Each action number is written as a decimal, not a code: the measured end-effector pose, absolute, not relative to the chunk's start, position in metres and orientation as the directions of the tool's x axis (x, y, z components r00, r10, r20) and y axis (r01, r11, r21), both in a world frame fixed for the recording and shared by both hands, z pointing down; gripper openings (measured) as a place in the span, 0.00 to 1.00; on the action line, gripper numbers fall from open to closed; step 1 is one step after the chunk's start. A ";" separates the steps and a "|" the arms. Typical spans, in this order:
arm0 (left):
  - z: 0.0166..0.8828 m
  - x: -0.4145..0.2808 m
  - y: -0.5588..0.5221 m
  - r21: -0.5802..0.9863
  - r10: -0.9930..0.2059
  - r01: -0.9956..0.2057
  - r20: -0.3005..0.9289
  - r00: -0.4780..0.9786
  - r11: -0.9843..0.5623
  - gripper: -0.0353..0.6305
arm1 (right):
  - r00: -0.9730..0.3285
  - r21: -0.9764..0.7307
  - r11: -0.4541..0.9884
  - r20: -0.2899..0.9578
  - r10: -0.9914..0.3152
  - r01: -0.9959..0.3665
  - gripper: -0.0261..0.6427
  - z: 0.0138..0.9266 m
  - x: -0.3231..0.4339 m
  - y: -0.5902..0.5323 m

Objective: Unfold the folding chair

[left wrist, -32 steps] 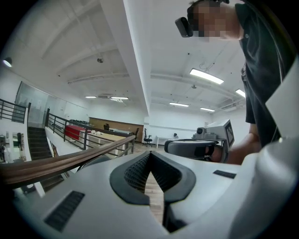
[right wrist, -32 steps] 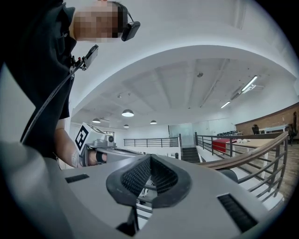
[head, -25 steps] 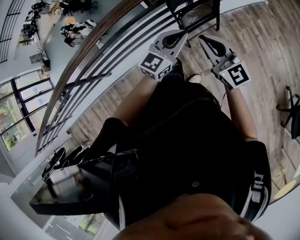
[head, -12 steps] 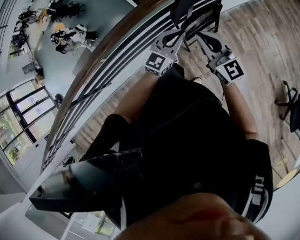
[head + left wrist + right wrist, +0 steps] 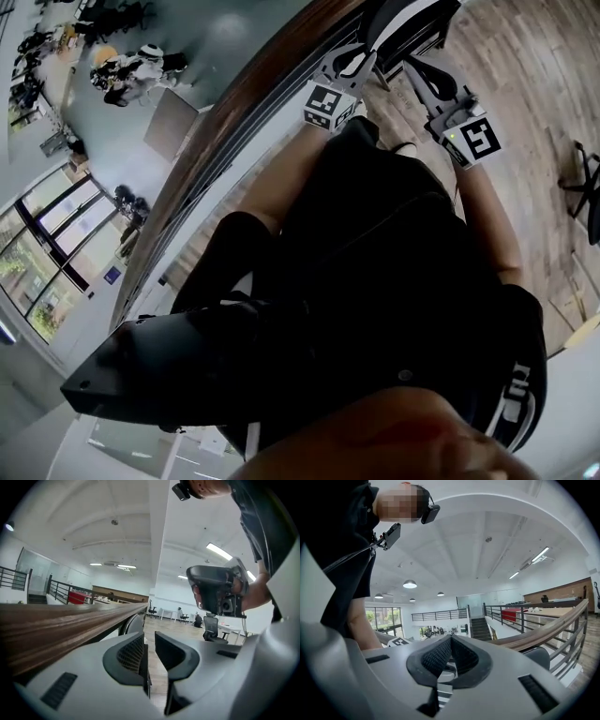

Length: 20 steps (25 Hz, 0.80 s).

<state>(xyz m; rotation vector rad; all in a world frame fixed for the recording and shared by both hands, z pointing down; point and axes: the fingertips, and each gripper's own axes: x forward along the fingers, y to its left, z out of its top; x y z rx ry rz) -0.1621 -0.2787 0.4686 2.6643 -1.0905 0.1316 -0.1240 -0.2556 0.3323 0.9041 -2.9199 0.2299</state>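
The black folding chair (image 5: 412, 21) stands by the railing at the top edge of the head view, partly cut off. My left gripper (image 5: 361, 49) reaches toward it beside the wooden handrail (image 5: 253, 84). In the left gripper view its jaws (image 5: 151, 637) are opening, a narrow gap between them holding nothing, and the chair's dark curved back (image 5: 132, 623) lies just beyond. My right gripper (image 5: 414, 66) is to the right of the left one, close to the chair. In its own view, the right gripper (image 5: 451, 639) is shut on nothing, with a dark rounded chair part (image 5: 536, 657) at the right.
The handrail (image 5: 56, 625) and the black railing bars run along the left, over a drop to a lower floor (image 5: 187, 37). Wood flooring (image 5: 525, 103) spreads to the right, with an office chair (image 5: 586, 183) at the right edge. The person's dark clothing fills the middle of the head view.
Both grippers have moved up the head view, closer to the chair and the handrail. The chair has slid toward the top edge of the picture.
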 end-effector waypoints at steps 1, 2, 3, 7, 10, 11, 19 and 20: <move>0.478 -0.164 -0.282 0.208 -0.672 -0.701 0.197 0.714 -0.683 0.16 | -0.818 -0.123 0.809 0.126 -0.562 -0.575 0.05 0.335 -0.124 -0.258; 0.488 -0.166 -0.285 0.212 -0.669 -0.702 0.215 0.712 -0.680 0.18 | -0.812 -0.125 0.803 0.130 -0.569 -0.582 0.05 0.336 -0.125 -0.260; 0.497 -0.168 -0.287 0.215 -0.666 -0.704 0.230 0.710 -0.676 0.20 | -0.807 -0.127 0.798 0.132 -0.576 -0.590 0.05 0.337 -0.125 -0.262; 0.521 -0.171 -0.301 0.236 -0.661 -0.711 0.262 0.703 -0.662 0.28 | -0.784 -0.117 0.777 0.159 -0.600 -0.618 0.05 0.340 -0.121 -0.271; 0.537 -0.172 -0.310 0.255 -0.658 -0.718 0.286 0.696 -0.648 0.34 | -0.764 -0.116 0.757 0.165 -0.624 -0.644 0.05 0.340 -0.115 -0.277; 0.543 -0.172 -0.313 0.263 -0.657 -0.720 0.295 0.694 -0.642 0.36 | -0.757 -0.116 0.750 0.169 -0.631 -0.651 0.05 0.342 -0.113 -0.277; 0.559 -0.159 -0.343 0.305 -0.641 -0.709 0.303 0.705 -0.636 0.41 | -0.726 -0.129 0.716 0.201 -0.658 -0.686 0.05 0.348 -0.099 -0.278; 0.558 -0.157 -0.347 0.305 -0.642 -0.709 0.302 0.705 -0.635 0.41 | -0.722 -0.130 0.713 0.203 -0.661 -0.689 0.05 0.347 -0.098 -0.277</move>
